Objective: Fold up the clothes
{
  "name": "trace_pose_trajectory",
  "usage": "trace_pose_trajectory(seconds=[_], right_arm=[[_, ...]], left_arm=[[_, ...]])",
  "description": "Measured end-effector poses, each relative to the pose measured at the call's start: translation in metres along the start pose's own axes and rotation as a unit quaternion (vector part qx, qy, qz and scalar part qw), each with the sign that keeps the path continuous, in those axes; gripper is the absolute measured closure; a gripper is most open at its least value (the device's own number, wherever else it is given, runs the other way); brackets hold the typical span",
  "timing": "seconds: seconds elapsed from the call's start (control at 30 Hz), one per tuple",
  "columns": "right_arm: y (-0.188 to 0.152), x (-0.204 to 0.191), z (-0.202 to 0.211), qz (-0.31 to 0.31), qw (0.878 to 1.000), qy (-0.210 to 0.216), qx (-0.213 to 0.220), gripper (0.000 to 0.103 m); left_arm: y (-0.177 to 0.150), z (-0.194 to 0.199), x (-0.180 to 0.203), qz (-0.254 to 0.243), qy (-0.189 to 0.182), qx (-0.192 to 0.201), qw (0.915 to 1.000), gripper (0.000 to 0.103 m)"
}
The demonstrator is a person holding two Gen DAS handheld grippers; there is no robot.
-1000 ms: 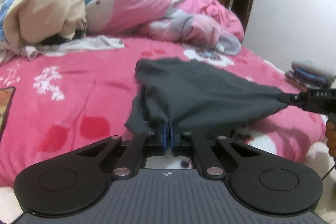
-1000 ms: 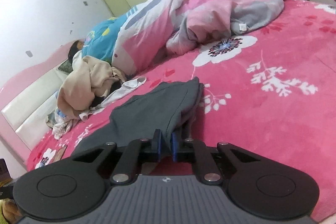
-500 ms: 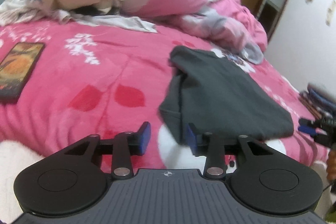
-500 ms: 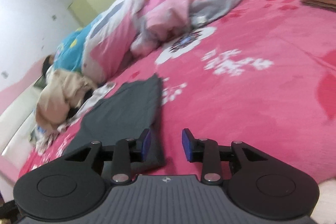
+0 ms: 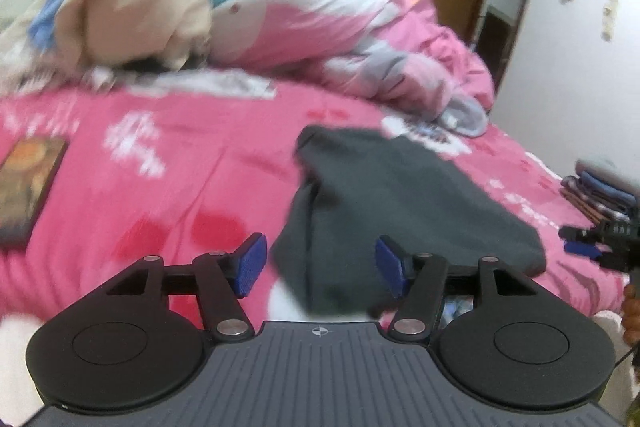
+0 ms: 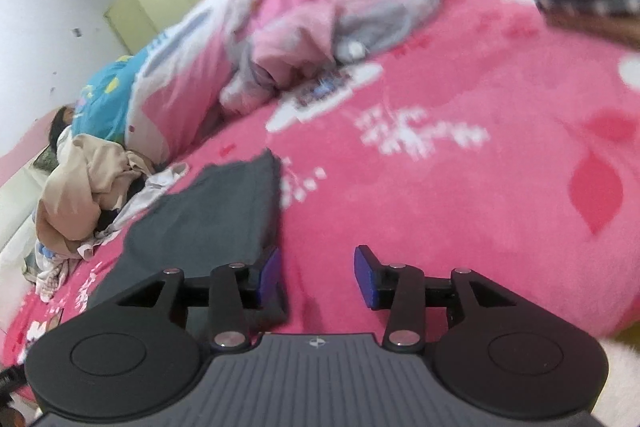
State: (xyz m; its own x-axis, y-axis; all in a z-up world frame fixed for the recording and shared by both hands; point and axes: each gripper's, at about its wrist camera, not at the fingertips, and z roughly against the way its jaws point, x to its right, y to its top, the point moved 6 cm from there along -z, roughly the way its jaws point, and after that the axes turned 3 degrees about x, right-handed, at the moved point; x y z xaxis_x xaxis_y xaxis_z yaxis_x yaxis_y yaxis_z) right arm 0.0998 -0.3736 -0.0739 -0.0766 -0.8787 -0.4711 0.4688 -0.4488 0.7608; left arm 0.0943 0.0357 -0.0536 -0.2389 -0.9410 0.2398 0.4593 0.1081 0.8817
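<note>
A dark grey garment [image 5: 400, 203] lies folded flat on the pink bed cover [image 5: 180, 187]. My left gripper [image 5: 320, 267] is open and empty, with the garment's near edge between and just beyond its blue pads. My right gripper [image 6: 316, 275] is open and empty, just right of the same garment [image 6: 216, 215]; it also shows at the right edge of the left wrist view [image 5: 600, 243].
A pile of unfolded clothes [image 5: 132, 23] and a bunched pink quilt [image 5: 360, 39] lie at the bed's far side. A dark book [image 5: 28, 187] lies on the bed at left. A stack of folded clothes [image 5: 604, 187] sits at the right edge.
A second ago both grippers were shut on the grey garment and held it up. They have let go, opened wide and drawn back; the garment now lies flat.
</note>
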Motion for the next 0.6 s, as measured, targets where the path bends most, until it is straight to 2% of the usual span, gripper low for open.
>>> trace_pose_trajectory(seconds=[0.13, 0.23, 0.3, 0.4, 0.5, 0.53, 0.6], right_arm=[[0.016, -0.049, 0.005, 0.074, 0.996, 0.036, 0.038, 0.06], [0.015, -0.098, -0.003, 0.149, 0.985, 0.071, 0.044, 0.063], [0.005, -0.124, -0.015, 0.191, 0.977, 0.088, 0.029, 0.064], [-0.015, -0.144, -0.035, 0.224, 0.969, 0.104, -0.007, 0.065], [-0.029, -0.13, -0.059, 0.224, 0.969, 0.087, -0.051, 0.065], [-0.03, -0.115, -0.069, 0.225, 0.971, 0.057, -0.061, 0.065], [-0.024, -0.087, -0.08, 0.206, 0.976, 0.007, -0.073, 0.089]], left_arm=[[0.019, -0.02, 0.024, -0.034, -0.017, 0.015, 0.9992, 0.044], [0.024, -0.041, 0.044, -0.063, -0.03, 0.02, 0.9973, 0.047], [0.021, -0.056, 0.053, -0.074, -0.033, 0.008, 0.9967, 0.052], [0.008, -0.073, 0.049, -0.061, -0.035, -0.02, 0.9973, 0.055], [-0.011, -0.086, 0.035, -0.049, -0.024, -0.049, 0.9973, 0.055], [-0.016, -0.088, 0.029, -0.041, -0.023, -0.057, 0.9973, 0.055], [-0.02, -0.085, 0.021, -0.028, -0.03, -0.054, 0.9977, 0.056]])
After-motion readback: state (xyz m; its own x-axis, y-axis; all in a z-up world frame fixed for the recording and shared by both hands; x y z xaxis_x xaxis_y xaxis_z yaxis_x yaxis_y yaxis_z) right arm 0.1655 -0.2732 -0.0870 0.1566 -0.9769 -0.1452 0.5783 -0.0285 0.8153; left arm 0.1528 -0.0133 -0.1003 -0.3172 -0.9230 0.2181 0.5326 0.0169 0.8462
